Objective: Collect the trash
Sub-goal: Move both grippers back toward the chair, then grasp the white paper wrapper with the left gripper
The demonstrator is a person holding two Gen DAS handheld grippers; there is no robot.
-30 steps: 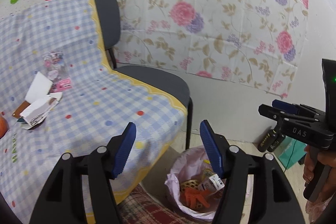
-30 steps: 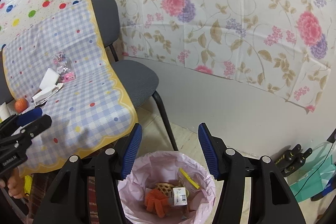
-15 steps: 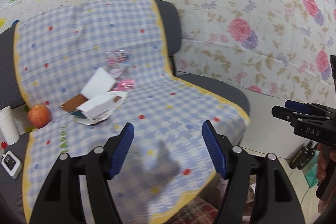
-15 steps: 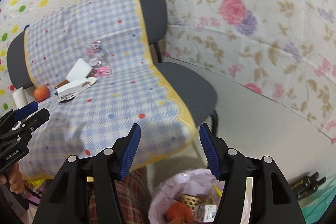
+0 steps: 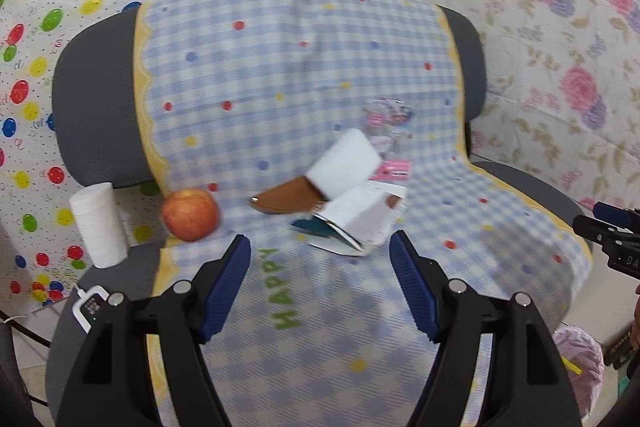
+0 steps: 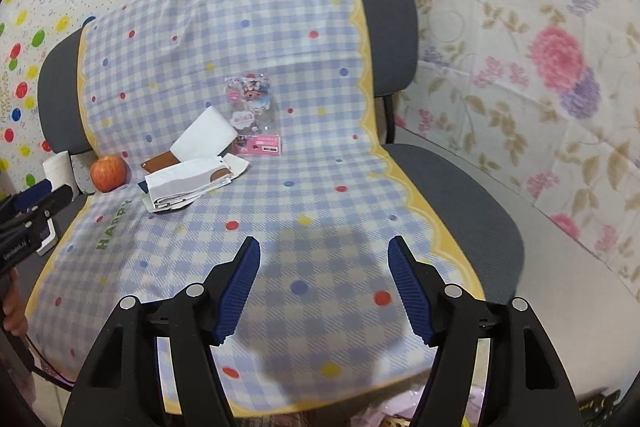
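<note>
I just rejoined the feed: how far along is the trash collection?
Done: the pink-lined trash bin already holds a yellow scrap. In hand: nothing; the left claw and right claw are both empty, jaws opening. Left: the crumpled white paper wrapper, the white card and the clear pink toy packet lie on the blue checkered cloth.

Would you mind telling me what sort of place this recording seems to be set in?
Probably a room staged as a home corner, not a real living space: two grey chairs draped with a checked cloth serve as a table, patterned plastic sheeting covers the walls, and a pink-lined trash bin stands beside them.
</note>
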